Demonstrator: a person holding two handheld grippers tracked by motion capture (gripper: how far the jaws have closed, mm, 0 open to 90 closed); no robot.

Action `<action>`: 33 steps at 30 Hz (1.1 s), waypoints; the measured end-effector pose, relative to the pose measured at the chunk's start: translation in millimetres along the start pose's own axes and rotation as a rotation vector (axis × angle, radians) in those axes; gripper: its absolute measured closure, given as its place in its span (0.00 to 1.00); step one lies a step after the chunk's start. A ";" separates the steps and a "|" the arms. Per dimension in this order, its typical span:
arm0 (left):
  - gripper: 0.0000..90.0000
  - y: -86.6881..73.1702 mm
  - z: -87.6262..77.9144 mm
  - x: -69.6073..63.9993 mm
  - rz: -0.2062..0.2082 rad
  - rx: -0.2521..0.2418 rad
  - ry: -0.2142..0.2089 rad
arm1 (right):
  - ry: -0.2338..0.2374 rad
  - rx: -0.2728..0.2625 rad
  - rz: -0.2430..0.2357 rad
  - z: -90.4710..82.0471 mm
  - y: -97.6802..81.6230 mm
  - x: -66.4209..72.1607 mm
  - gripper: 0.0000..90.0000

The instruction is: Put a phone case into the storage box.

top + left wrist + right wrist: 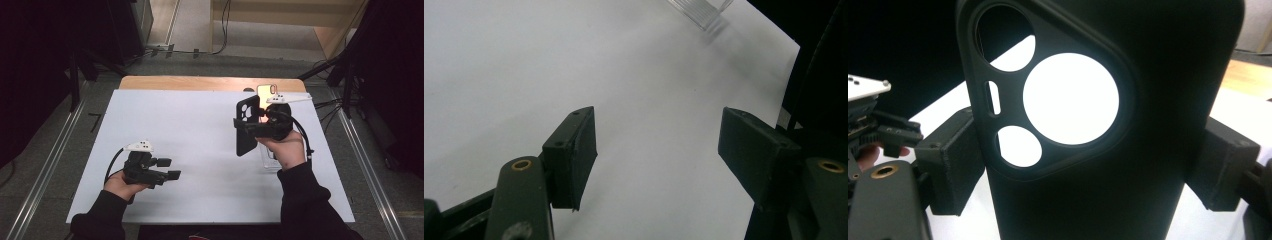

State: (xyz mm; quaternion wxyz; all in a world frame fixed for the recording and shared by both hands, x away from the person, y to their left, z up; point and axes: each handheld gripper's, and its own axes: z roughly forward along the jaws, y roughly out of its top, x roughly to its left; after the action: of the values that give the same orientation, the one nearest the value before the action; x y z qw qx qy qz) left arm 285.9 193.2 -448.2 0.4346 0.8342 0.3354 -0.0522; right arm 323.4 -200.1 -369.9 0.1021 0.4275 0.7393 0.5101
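Black phone case between hand-held gripper jaws

Matte black plastic phone case, plain, no pattern; black hand-held gripper with a white top plate; white sheet over the tan wooden bench.

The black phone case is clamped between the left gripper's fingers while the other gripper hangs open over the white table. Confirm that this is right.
Not quite: the black phone case is clamped by the right gripper, as the right gripper view shows, with a pad on each side of it. The left gripper is the one that hangs open over the white table.
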 end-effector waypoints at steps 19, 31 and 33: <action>0.35 -11.2 -10.1 4.5 -0.033 -0.010 0.035 | -0.169 -0.087 0.047 -35.7 14.3 -38.7 0.15; 0.35 -15.3 -12.7 4.4 -0.047 -0.015 0.037 | -0.336 -0.097 0.083 -27.0 2.3 -63.6 0.15; 0.35 -15.3 -12.6 4.5 -0.048 -0.014 0.037 | -0.351 -0.101 0.088 -26.5 0.5 -67.9 0.15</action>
State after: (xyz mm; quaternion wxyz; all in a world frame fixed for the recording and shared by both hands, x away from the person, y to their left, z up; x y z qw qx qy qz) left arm 277.6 211.1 -452.7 0.4327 0.8238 0.3635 -0.0448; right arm 349.8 -267.7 -376.7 0.2283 0.5361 0.6643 0.4682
